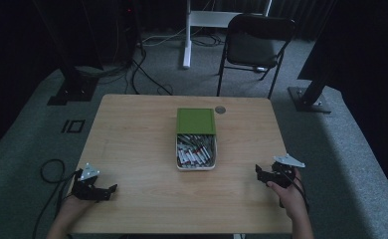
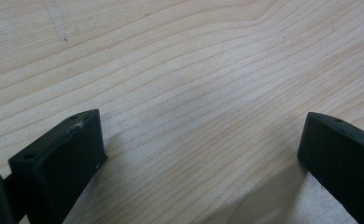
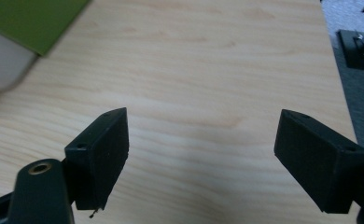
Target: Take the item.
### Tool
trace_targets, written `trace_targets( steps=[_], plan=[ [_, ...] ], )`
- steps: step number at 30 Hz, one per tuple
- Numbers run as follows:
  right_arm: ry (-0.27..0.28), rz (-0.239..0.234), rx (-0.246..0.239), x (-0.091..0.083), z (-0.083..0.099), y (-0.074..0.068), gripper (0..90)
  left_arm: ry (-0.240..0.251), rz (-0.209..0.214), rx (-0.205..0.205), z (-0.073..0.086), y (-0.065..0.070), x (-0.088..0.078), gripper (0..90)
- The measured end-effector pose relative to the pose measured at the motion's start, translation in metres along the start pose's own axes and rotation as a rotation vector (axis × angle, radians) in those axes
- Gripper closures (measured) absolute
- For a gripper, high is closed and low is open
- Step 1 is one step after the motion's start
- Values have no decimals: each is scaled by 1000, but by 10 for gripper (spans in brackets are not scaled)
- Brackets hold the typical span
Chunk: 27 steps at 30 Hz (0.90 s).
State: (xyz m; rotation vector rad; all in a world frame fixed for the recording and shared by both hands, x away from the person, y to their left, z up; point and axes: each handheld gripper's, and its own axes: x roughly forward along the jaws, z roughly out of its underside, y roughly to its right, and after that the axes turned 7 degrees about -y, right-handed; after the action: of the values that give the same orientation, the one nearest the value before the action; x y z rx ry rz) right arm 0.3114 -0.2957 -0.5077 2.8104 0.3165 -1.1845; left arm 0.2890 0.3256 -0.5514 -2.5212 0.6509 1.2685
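Green lid [image 1: 196, 120], white box [image 1: 196, 167], light-wood table [image 1: 132, 144].

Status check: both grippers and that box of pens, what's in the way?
Left gripper open, empty, near table corner. Right gripper open, empty, right of box. Green lid slid half back, pens exposed. Path clear.

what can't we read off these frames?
- Items in the box: high view, too small to identify.
- Box's far half: high view, covered by the green lid.
- Round spot behind the lid: too small to tell.
- Box in the right gripper view: blurred, cut by the edge.
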Motion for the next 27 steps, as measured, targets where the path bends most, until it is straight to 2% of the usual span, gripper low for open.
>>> trace_targets(
  steps=[5,11,19,22,27],
  plan=[
    [22,-15,-20,-3,-9,-6,181,0,0,0,0,0,0,14],
    [60,-50,-46,-10,-24,-21,181,2,0,-2,0,0,0,14],
    [77,-85,-71,-13,-33,-37,184,1,0,-1,0,0,0,14],
    [89,-102,-66,-15,-37,-41,184,1,0,-1,0,0,0,14],
    [113,-125,-92,-19,-45,-53,185,1,0,-1,0,0,0,14]
  ],
)
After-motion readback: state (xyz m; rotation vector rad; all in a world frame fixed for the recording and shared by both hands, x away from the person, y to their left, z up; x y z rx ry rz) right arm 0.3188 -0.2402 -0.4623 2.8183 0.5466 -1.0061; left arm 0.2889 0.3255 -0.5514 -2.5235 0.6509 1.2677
